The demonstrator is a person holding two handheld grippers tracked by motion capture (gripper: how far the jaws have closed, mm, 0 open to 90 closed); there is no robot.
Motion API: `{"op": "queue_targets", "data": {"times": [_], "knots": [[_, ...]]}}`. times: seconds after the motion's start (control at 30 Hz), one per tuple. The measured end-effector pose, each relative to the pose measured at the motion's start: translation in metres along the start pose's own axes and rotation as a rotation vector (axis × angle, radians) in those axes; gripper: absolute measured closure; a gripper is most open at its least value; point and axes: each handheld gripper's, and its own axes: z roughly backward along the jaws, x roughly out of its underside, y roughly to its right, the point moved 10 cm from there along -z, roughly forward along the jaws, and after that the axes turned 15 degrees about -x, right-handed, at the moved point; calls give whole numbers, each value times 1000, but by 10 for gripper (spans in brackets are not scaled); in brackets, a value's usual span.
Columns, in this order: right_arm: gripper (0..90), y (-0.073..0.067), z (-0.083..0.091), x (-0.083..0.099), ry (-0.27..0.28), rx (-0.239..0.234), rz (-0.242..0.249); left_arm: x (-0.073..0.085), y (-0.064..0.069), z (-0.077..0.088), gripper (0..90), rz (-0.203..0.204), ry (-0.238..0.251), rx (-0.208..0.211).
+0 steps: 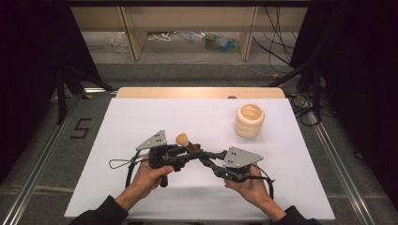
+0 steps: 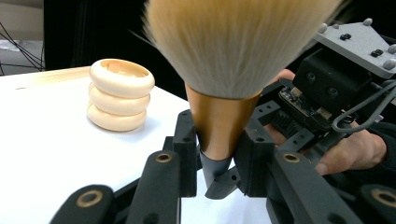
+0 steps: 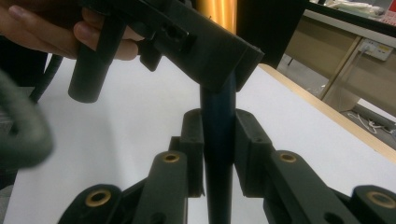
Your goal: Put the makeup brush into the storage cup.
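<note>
Two tongs, one brush, held above the white bench. Left tongs: pinching the brush at its copper ferrule, left of the ring stack. Right tongs: clamped on the brush's dark handle, nearer the stack.
</note>
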Motion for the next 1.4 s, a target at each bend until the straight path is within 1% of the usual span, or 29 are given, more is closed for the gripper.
{"op": "queue_targets", "data": {"times": [0.07, 0.17, 0.2, 0.23, 0.27, 0.3, 0.33, 0.4, 0.47, 0.5, 0.6, 0.67, 0.77, 0.8, 0.83, 0.87, 0.9, 0.93, 0.97, 1.03, 1.07, 1.1, 1.17, 1.2, 1.23, 1.27, 1.33, 1.37, 1.4], "knots": [[756, -1, 0, -1, 11, -9, -16, 0, 0, 0, 725, 4, 0, 6], [749, 0, 0, -1, 10, -5, -10, -1, 0, 1, 725, 0, 1, 5], [707, 0, 0, -1, 10, 0, -18, -1, 0, 1, 725, 0, 5, 5], [630, 2, 1, -1, 11, 13, -36, -3, 0, 2, 725, 2, 10, 6], [630, 2, 1, -1, 11, 13, -36, -4, 0, 2, 725, -5, 15, 9], [592, 2, 2, -1, 12, 9, -43, -5, 0, 3, 725, 10, 13, -1], [550, 4, 3, -2, 13, 29, -47, -7, 0, 4, 725, -8, 21, 6], [475, 4, 3, 0, 2, 17, -58, -9, -1, 5, 725, 1, 20, -4], [420, 5, 5, 3, -9, 13, -80, -10, -2, 5, 725, -11, 22, -10], [420, 5, 5, 3, -9, 13, -80, -10, -3, 5, 725, -6, 16, -24], [378, 8, 6, 3, 0, 24, -101, -10, -6, 5, 725, -24, 8, -46], [358, 8, 8, 5, -10, 19, -115, -10, -9, 5, 725, -48, 2, -65], [328, 9, 10, 8, -17, 29, -130, -9, -12, 4, 725, -57, -13, -91], [317, 11, 15, 10, -20, 40, -137, -9, -13, 4, 725, -72, -16, -94], [317, 11, 15, 10, -20, 40, -137, -9, -14, 3, 725, -86, -22, -104], [306, 11, 17, 10, -14, 47, -143, -9, -16, 3, 725, -84, -26, -113], [293, 12, 23, 13, -12, 62, -159, -10, -16, 2, 725, -70, -23, -115], [293, 12, 23, 13, -12, 62, -159, -10, -17, 1, 725, -78, -28, -123], [274, 15, 30, 16, -14, 77, -172, -10, -19, 1, 725, -91, -34, -134], [265, 16, 34, 18, -9, 88, -180, -12, -22, -1, 725, -106, -34, -140], [262, 17, 37, 20, -9, 92, -192, -12, -23, -2, 725, -90, -35, -146], [256, 18, 40, 22, -6, 103, -196, -13, -25, -2, 725, -94, -36, -155], [242, 19, 47, 26, -7, 113, -228, -15, -28, -4, 726, -102, -34, -164], [227, 23, 52, 28, 8, 133, -226, -17, -32, -5, 725, -104, -35, -174], [227, 23, 52, 28, 8, 133, -226, -17, -32, -5, 725, -104, -35, -174], [224, 24, 56, 29, 8, 140, -229, -18, -34, -7, 725, -116, -34, -178], [210, 26, 63, 33, -1, 153, -236, -21, -38, -9, 725, -124, -32, -187], [206, 27, 65, 34, 9, 161, -244, -21, -39, -10, 725, -112, -35, -191], [201, 28, 68, 36, 0, 165, -248, -22, -41, -12, 725, -119, -34, -196]]}}
